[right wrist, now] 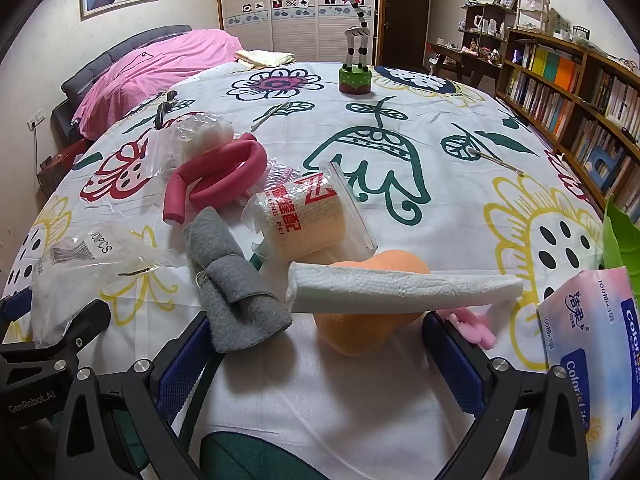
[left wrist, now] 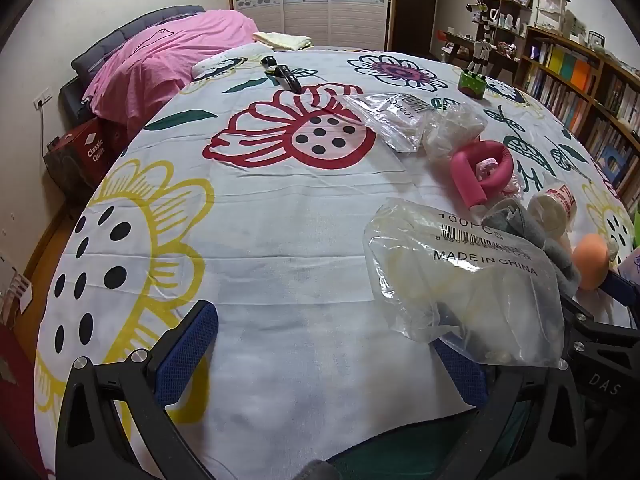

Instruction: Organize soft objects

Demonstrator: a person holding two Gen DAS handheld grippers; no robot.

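Note:
Soft items lie on a floral sheet (right wrist: 400,420). In the right wrist view: a grey felt piece (right wrist: 232,296), an orange sponge (right wrist: 360,328), a folded white paper towel (right wrist: 400,288) lying across it, a bagged bandage roll (right wrist: 308,224), a pink foam roller (right wrist: 216,180) and a tissue pack (right wrist: 592,360). My right gripper (right wrist: 316,364) is open, fingers either side of the sponge. In the left wrist view a clear plastic bag (left wrist: 460,276) drapes over the right finger of my open left gripper (left wrist: 328,352). The pink roller (left wrist: 484,168) lies beyond.
A toy zebra on a green base (right wrist: 354,76) stands at the far middle. Other clear bags (left wrist: 392,120) and a dark object (left wrist: 286,76) lie on the sheet. A pink pillow (left wrist: 160,64) is far left, bookshelves (right wrist: 580,92) right. A green object (right wrist: 620,236) shows at right.

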